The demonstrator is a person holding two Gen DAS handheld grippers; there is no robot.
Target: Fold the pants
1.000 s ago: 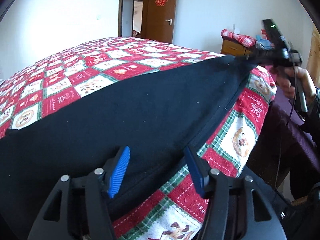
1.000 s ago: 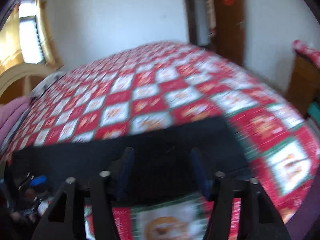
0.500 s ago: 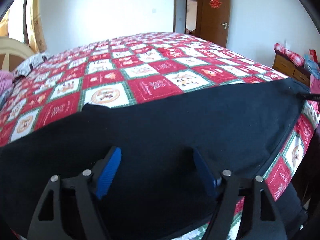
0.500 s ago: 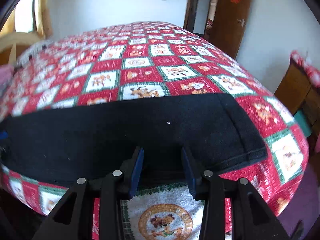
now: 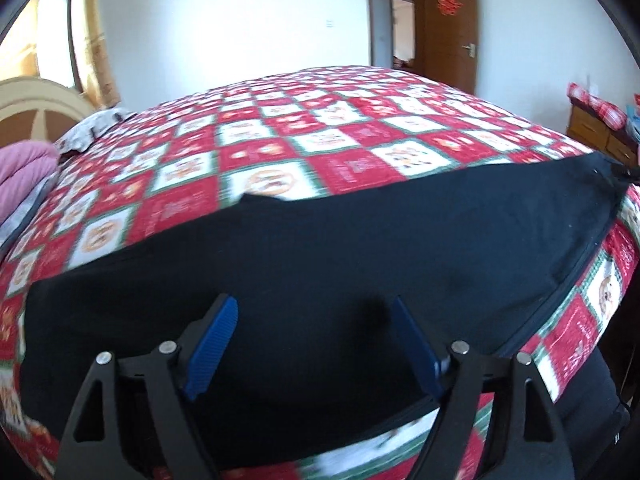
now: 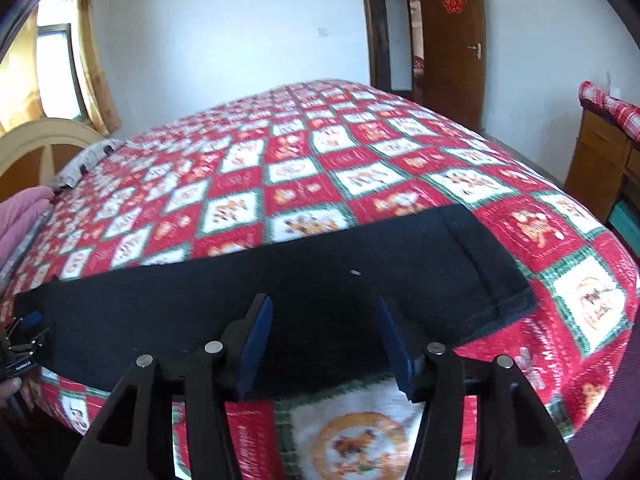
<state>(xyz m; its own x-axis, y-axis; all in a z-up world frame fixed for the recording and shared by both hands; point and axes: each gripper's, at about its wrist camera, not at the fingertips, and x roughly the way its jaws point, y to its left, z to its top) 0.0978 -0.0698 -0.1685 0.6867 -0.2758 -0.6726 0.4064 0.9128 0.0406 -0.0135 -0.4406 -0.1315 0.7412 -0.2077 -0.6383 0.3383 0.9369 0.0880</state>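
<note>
Left tool (image 5: 312, 344) and right tool (image 6: 324, 340), both opening, hover empty over black pants (image 5: 360, 260) on the bed (image 5: 320, 148). Soft, limp cloth; pinch the hem (image 6: 496, 308) and waist edge.

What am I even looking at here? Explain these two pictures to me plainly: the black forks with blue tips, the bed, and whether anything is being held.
There is no robot here. A person holds a hand-held grabbing tool in each hand, and each tool carries a wide-angle camera looking forward along its two fingers, which is why the room looks bent.

One picture comes from the left tongs, the other from the right tongs. The black forks are their fingers, and the blue tips are the gripping pads.

On the bed lies a red, white and green checked blanket, and across its near edge a pair of black pants is spread flat. In the right view, the left tongs appear small at the left edge, at the far end of the pants.

Nothing is held. Both pairs of tongs are opening above the pants, with no fabric pinched between the pads.
</note>
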